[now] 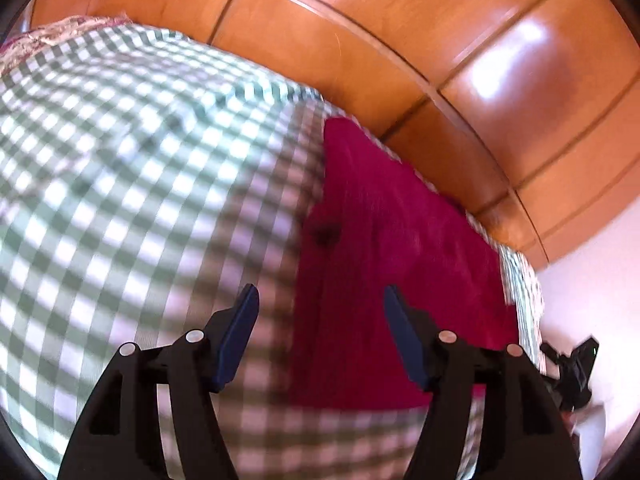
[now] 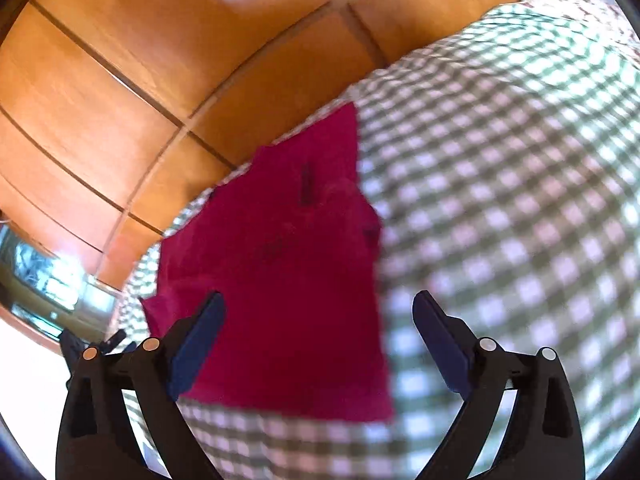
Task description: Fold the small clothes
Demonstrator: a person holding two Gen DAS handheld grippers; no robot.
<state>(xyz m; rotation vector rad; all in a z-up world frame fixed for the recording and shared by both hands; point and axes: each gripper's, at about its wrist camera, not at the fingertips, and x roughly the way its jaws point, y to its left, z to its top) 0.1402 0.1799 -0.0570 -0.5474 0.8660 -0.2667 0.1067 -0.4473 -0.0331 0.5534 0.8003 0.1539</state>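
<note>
Both tools open, nothing held, red garment flat on bed.
Left tool (image 1: 322,336) wide, right tool (image 2: 318,340) wider; red garment (image 2: 280,264) lies ahead between them on checked bedcover (image 2: 500,200), long axis running away twd wooden wardrobe (image 1: 400,40). Neither hand clearly nearer.

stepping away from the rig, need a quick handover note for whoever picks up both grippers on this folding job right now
Left gripper: open, nothing between its blue pads, hovering over the near left edge of the garment.
Right gripper: open, empty, above the garment's near part.
The crimson red fabric garment lies flat on the green-and-white checked bedcover, near the edge beside the orange wooden wardrobe panels.
Done: it looks laid out or partly folded; how many folds I cannot tell.
Left: regrip an edge and finish folding, if needed.
</note>
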